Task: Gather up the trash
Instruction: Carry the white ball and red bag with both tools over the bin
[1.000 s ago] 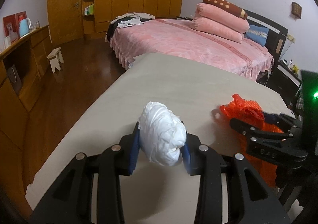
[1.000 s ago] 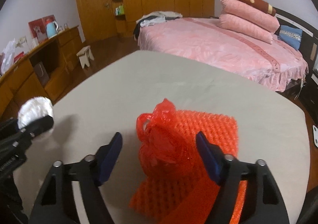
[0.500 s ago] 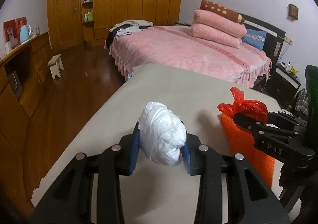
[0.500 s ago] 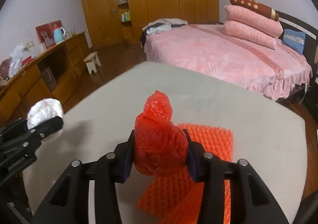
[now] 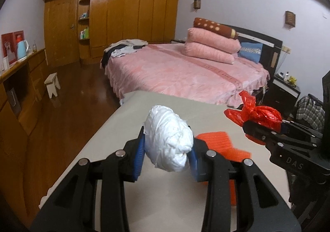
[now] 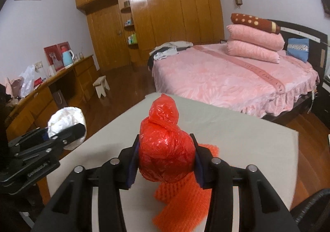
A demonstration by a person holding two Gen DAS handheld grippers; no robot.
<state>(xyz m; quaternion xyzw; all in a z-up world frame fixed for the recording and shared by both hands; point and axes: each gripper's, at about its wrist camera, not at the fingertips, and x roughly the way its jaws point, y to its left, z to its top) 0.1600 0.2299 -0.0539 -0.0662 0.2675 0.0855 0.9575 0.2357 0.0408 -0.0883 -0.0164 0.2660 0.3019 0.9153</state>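
1. Now, on the left: left gripper (image 5: 166,155) clamped on the white wad (image 5: 168,139), fingers (image 5: 137,154) pressed to both its sides, wad held clear above the desk (image 5: 127,120).
2. Rightward: orange mat (image 5: 218,143) flat on the desk, just beyond the wad in the left view.
3. Far right: right gripper (image 6: 165,162) closed on the red bag (image 6: 165,149), fingers (image 6: 132,162) snug against its sides, knotted top poking up, bag raised off the mat (image 6: 185,203).
4. For the step in hand, probably carrying both pieces to a bin: keep a steady squeeze, since both are soft and crumpled and could slip; hold the two grippers apart; lift straight and avoid dragging the mat along. No bin in view, so destination unknown.
5. Against a second ago: right fingers then wide around the bag on the mat, now shut and lifted; wad held just as before; both views higher, with more of the room and bed (image 5: 185,71) showing.
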